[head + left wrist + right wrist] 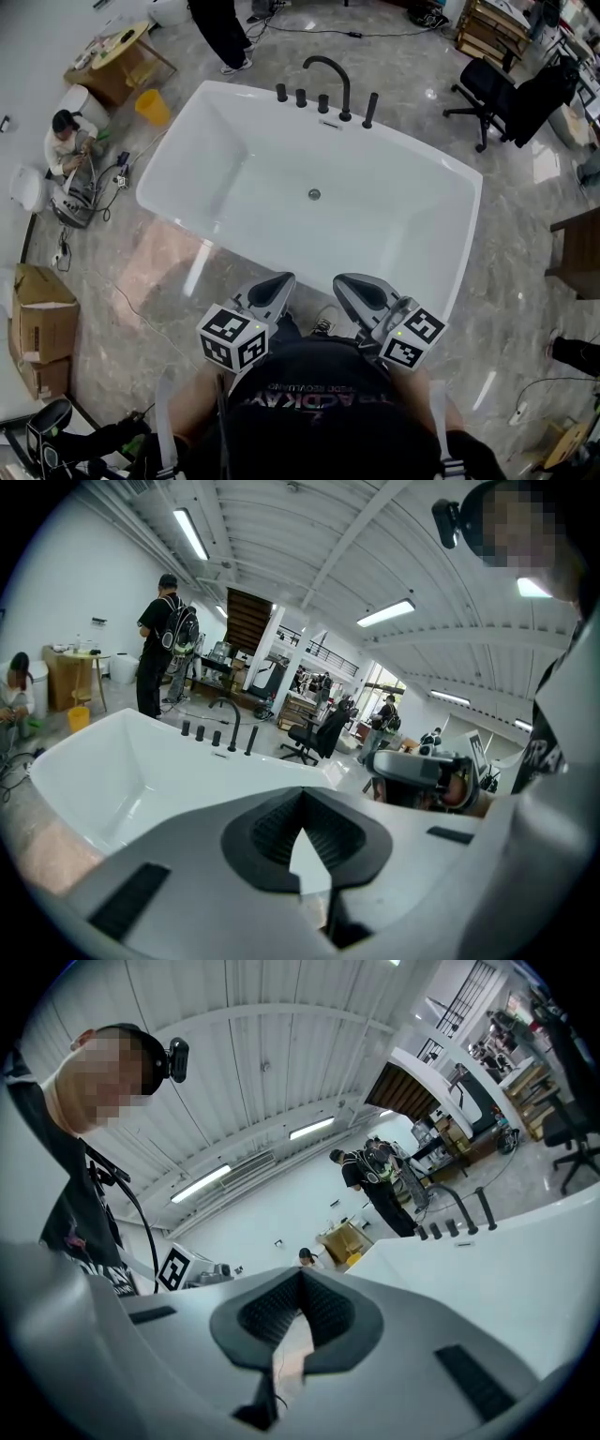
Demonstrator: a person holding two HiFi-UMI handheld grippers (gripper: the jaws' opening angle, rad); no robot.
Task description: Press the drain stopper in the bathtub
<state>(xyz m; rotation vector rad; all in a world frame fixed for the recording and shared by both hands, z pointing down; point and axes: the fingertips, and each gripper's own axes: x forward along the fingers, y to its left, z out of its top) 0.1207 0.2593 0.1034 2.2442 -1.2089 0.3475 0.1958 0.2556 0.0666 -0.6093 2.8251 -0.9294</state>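
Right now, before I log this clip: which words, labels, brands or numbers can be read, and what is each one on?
No text can be quoted with confidence.
Black shirt: two lines of print, upside down in the head view, too warped to read.
Marker cubes on the left gripper and right gripper: square black-and-white patterns only, no letters.
Cardboard box: no legible print.
Bathtub: no label visible.

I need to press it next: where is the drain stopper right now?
In the head view, the drain stopper sits mid-floor of the bathtub, in line with the faucet.
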